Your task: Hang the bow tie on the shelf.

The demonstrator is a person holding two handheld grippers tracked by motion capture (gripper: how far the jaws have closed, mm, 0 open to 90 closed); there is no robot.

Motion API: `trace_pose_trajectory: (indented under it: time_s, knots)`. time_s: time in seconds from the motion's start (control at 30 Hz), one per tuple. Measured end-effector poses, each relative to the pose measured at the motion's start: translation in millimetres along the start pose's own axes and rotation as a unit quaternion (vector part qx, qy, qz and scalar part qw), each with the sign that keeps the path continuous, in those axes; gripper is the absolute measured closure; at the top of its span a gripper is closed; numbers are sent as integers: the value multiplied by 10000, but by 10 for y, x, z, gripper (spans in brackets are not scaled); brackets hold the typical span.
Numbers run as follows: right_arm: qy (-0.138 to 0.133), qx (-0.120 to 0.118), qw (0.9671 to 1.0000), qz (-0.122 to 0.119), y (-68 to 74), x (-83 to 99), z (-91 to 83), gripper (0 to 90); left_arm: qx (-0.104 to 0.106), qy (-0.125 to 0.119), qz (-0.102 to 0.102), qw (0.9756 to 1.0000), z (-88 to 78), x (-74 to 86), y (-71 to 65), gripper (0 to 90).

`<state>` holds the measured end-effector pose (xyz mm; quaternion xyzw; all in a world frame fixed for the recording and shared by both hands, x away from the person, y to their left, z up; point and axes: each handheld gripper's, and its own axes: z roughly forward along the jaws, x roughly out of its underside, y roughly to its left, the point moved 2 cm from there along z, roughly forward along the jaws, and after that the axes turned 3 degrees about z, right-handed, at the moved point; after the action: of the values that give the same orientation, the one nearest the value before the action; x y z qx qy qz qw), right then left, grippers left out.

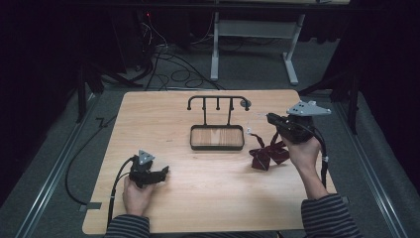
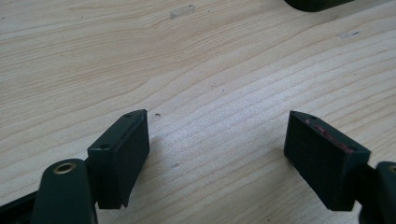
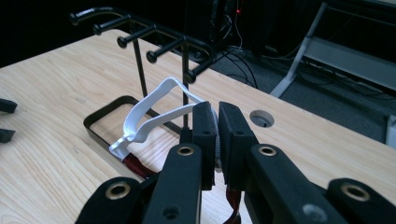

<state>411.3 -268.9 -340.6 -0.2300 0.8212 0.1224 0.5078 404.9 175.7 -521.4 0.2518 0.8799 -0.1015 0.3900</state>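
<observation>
Right gripper (image 3: pixel 217 135) fingers clamping mask's white strap (image 3: pixel 149 109), not yet hooked on rack (image 3: pixel 140 35); left gripper (image 2: pixel 217 154) idling open

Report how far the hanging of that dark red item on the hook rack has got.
Done: the right claw is shut on the white loop of the dark red item, lifting it off the table. In hand: carrying the loop toward the hook rack. Left: slipping the loop over a hook, all of which look bare. The left claw rests open.
</observation>
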Motion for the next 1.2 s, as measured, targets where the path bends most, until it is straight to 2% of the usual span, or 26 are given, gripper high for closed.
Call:
trace_pose_trajectory:
  time_s: [0.57,1.2]
  knots:
    - [-135,-147,9997,-115,107,-262,92,878,-1,1,-3,10000,1,-1,0,226]
    - [-143,-227,9996,17,138,-372,310,878,-1,1,-4,10000,1,-1,0,226]
